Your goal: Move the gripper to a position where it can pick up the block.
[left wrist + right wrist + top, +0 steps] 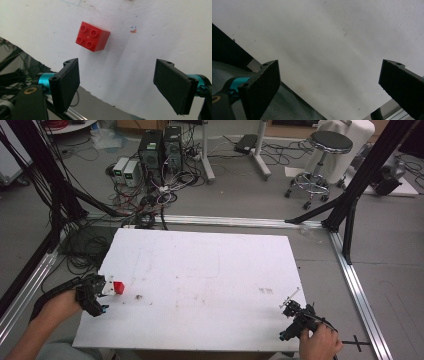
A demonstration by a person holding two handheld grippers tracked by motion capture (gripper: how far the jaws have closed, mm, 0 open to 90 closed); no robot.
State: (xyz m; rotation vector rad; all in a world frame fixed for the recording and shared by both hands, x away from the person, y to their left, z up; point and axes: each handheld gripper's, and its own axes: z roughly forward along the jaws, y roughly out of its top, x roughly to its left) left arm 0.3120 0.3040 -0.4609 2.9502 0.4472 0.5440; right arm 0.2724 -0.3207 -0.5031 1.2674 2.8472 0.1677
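Work in hand: picking up the red building brick (92, 36), by the look of it; the left gripper (116, 82) is lined up toward it.
Progress: early, in my judgement. The brick lies free on the white surface (210, 270), studs up, not gripped or lifted.
What is left: closing in on the brick, gripping it and carrying it wherever it belongs; no target spot shows on the surface.
Brick position: near the surface's left edge, seen in the high view just ahead of the left gripper (102, 287); in the left gripper view it sits beyond the fingers, toward the left one's side, apart from both.
Left fingers: spread wide, nothing between them; the left finger (67, 82) and the right one do not touch the brick.
Right gripper: near the surface's front right corner (295, 312), well apart from the brick.
Right fingers: spread wide over bare surface (262, 86), holding nothing.
Risk: the brick sits off-centre from the left gripper's gap, so it would likely need a small sideways correction before closing.
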